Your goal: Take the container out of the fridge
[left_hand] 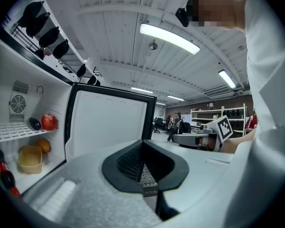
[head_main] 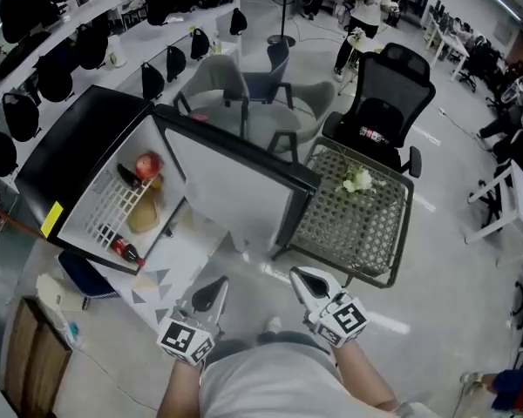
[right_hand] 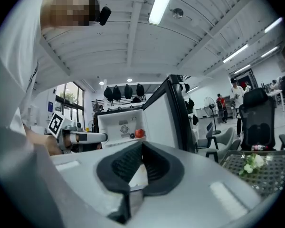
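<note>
Head view: the fridge (head_main: 70,159) stands open, its door (head_main: 235,190) swung out toward a mesh table (head_main: 357,229) that carries a white flower sprig (head_main: 358,181). Only this view shows both tools at once. The left gripper (head_main: 211,294) and right gripper (head_main: 310,282) are held low, close to the person's body, outside the fridge and well apart from its opening.

Left gripper view: this is the only view that looks clearly into the cabinet. A wire shelf (left_hand: 12,132) bears a red apple (left_hand: 49,122) with a dark object (left_hand: 34,123) just beside it. Below the shelf, the yellow container (left_hand: 30,158) sits on the fridge floor, upright, with an orange fruit (left_hand: 44,146) just behind it and red bottles (left_hand: 4,175) toward the front left edge. The left gripper's jaws are closed together with nothing between them.

Right gripper view: the fridge appears small and distant. The apple can be made out on the shelf, but the container cannot. This view alone shows an office chair (right_hand: 256,122) beyond the mesh table. The right gripper's jaws are pressed together, empty.

Position of the container: inside the fridge, under the shelf, ahead and to the left of the left gripper, with no contact from either gripper
</note>
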A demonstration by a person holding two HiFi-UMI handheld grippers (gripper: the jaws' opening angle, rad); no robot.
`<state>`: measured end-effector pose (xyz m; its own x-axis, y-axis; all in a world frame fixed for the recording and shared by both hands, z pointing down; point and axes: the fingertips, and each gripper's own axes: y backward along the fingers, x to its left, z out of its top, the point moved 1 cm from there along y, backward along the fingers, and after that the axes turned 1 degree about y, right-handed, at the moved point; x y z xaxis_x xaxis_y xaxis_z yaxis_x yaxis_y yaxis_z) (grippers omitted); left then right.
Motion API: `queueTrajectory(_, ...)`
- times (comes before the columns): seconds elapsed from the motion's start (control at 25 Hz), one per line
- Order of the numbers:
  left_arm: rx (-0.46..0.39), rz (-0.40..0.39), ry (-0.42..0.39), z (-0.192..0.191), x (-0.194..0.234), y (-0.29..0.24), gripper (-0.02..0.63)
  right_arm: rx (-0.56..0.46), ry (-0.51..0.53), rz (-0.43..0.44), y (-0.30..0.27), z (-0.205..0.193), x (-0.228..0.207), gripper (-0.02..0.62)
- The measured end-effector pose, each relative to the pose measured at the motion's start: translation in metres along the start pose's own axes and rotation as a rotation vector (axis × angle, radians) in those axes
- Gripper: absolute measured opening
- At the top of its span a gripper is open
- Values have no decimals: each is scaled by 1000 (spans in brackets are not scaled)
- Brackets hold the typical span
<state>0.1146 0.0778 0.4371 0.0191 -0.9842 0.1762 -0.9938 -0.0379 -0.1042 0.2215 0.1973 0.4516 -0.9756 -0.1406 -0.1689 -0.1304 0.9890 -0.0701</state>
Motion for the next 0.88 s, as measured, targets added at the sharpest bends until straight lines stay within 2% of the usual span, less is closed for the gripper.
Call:
queueTrajectory(0.2, 3, 40, 11, -1, 1, -12, 8, 18, -11, 72, -18, -8, -7, 3)
queueTrajectory(0.44, -8, 128, 27, -4, 29, -2, 8, 49, 13, 170, -56, -11, 1, 3)
queueTrajectory(0.88, -49, 348, 81, 2, 111, 74, 8, 126, 58, 351, -156, -18, 58, 3)
